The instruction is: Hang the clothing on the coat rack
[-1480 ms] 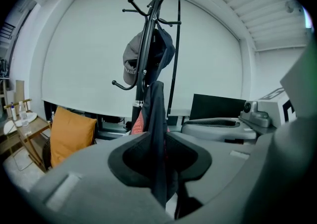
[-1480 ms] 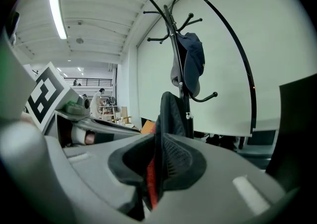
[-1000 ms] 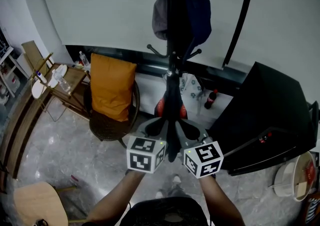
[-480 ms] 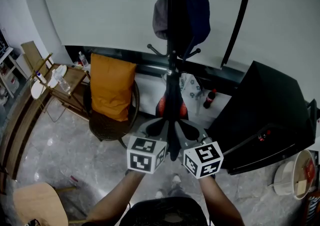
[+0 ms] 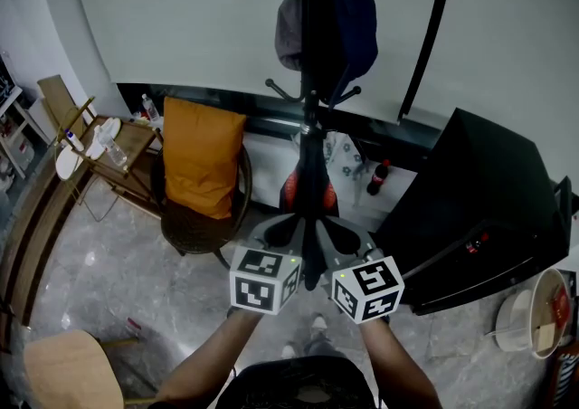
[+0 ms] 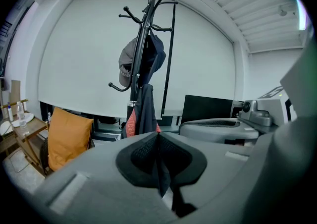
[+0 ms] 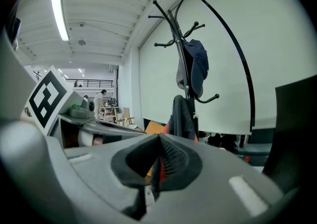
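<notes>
A limp dark garment [image 5: 309,183] with a red panel hangs along the pole of the slim black metal coat rack [image 5: 306,81], below a grey cap [image 5: 289,27] and a navy cap [image 5: 358,18]. Its lower end runs down to both tongs. The left tongs [image 6: 158,141] are clenched on the dark cloth and the right tongs [image 7: 158,143] are pinched on dark cloth with a red edge, side by side just as a second ago. A round white bucket [image 5: 536,318] at the right holds what may be cardboard.

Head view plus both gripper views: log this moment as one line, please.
left gripper: shut on dark garment | right gripper: shut on dark garment | dark garment: hangs from coat rack
</notes>
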